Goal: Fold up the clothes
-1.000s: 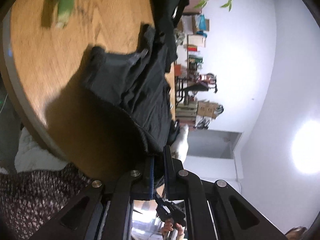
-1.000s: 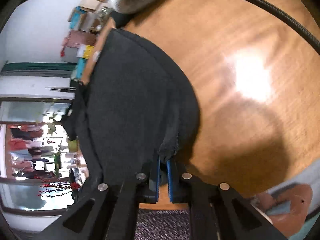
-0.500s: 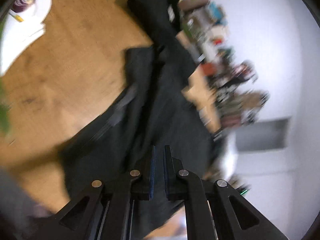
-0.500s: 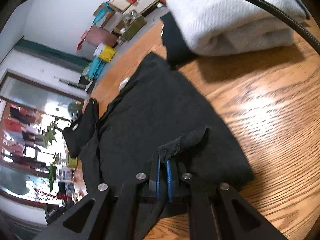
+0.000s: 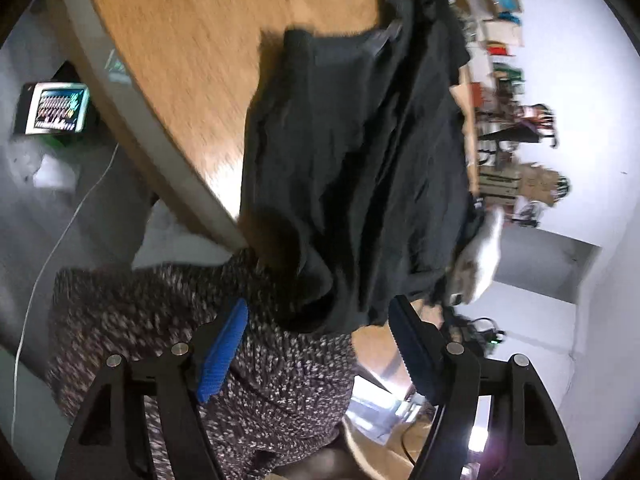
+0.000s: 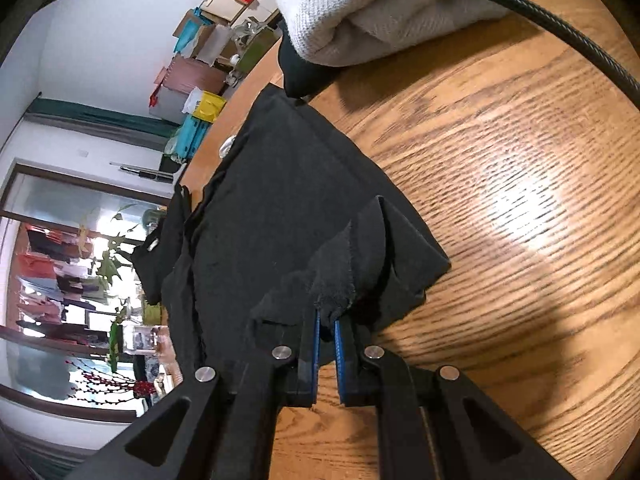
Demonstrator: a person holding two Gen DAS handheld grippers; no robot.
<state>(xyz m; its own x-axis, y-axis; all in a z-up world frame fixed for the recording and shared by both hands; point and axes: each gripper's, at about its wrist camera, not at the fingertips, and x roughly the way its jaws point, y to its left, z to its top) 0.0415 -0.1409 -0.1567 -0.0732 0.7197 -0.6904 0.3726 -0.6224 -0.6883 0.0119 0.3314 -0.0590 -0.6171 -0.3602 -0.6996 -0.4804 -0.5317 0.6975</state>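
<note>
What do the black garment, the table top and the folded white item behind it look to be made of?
Black garment: soft matte fabric, probably a knit; it creases and drapes limply.
Table top: wood or wood veneer with a semi-gloss finish; clear grain and a bright glare patch.
Folded white item: thick woven textile, likely cotton; a ribbed weave shows.

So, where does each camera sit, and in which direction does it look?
Left wrist view: sits on the left hand-held gripper, looking down along its fingers at the black garment lying over the wooden table edge; its jaws are opening, nothing pressed between them; the person's speckled clothing shows below.
Right wrist view: sits on the right hand-held gripper, looking down across the table at the garment, pinching a fold; a folded white towel lies beyond.
Shared: the black garment, table and towel.
</note>
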